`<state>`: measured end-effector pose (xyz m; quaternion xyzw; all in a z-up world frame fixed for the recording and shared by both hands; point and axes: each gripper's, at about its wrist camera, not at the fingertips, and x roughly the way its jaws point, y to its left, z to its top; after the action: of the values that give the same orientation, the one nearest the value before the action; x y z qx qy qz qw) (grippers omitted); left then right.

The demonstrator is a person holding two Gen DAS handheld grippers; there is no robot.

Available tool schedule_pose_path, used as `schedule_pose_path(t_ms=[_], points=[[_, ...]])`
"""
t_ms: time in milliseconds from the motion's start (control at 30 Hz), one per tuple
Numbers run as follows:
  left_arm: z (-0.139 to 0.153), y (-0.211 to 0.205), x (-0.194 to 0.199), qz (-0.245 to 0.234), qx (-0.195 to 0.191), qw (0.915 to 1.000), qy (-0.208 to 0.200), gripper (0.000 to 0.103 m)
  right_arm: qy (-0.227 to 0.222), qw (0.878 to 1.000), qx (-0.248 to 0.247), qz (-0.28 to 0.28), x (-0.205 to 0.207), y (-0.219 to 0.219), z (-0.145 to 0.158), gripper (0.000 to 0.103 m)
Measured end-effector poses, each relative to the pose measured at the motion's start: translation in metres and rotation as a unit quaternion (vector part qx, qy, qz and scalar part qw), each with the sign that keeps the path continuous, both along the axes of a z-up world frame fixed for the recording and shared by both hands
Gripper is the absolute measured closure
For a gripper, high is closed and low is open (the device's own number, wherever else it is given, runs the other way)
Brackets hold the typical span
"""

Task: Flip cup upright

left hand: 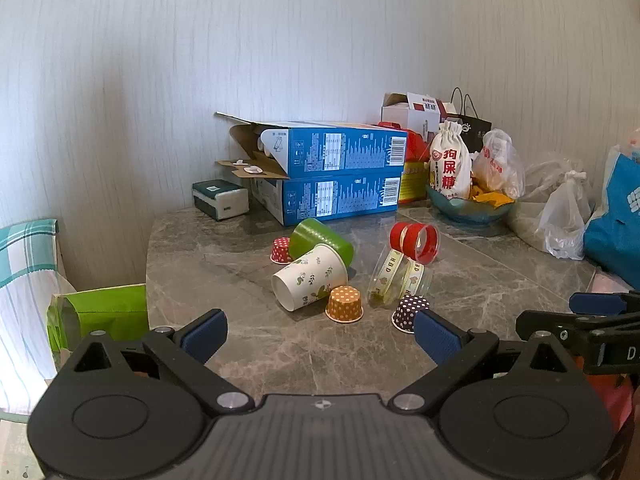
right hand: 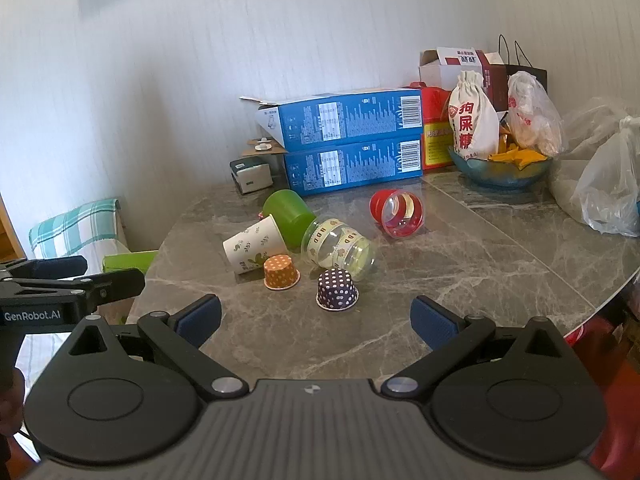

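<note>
Several cups lie on a grey marble table (left hand: pixel 240 344) (right hand: pixel 460 280). A white leaf-print paper cup (left hand: pixel 310 276) (right hand: pixel 254 249) lies on its side, next to a green cup (left hand: pixel 320 240) (right hand: pixel 289 214) on its side. A clear HBD cup (left hand: pixel 398 280) (right hand: pixel 340 246) and a red-rimmed clear cup (left hand: pixel 416 242) (right hand: pixel 398 213) also lie tipped. Small orange (left hand: pixel 345 304) (right hand: pixel 281 272), dark dotted (left hand: pixel 410 313) (right hand: pixel 337 290) and red dotted (left hand: pixel 281 250) baking cups sit mouth down. My left gripper (left hand: pixel 320 334) and right gripper (right hand: pixel 316 318) are open, empty, short of the cups.
Two stacked blue boxes (left hand: pixel 344 176) (right hand: pixel 352 140) stand behind the cups by the wall. A blue bowl (left hand: pixel 470 208) (right hand: pixel 500 172) with bags, plastic bags (right hand: pixel 608 192) and a blue bag (left hand: pixel 616 224) crowd the right. A chair with checked cloth (left hand: pixel 24 248) stands left.
</note>
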<state>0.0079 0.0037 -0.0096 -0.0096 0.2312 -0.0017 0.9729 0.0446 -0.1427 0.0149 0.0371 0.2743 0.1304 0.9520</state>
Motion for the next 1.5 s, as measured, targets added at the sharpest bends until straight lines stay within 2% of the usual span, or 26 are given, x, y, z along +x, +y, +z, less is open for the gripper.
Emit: schedule_pose_path(t_ms=[1500], points=[[-0.0014, -0.0049, -0.0015, -0.004, -0.003, 1.0000, 0.002, 0.002, 0.007, 1.000, 0.007, -0.002, -0.0006, -0.0026, 0.0033, 0.001]])
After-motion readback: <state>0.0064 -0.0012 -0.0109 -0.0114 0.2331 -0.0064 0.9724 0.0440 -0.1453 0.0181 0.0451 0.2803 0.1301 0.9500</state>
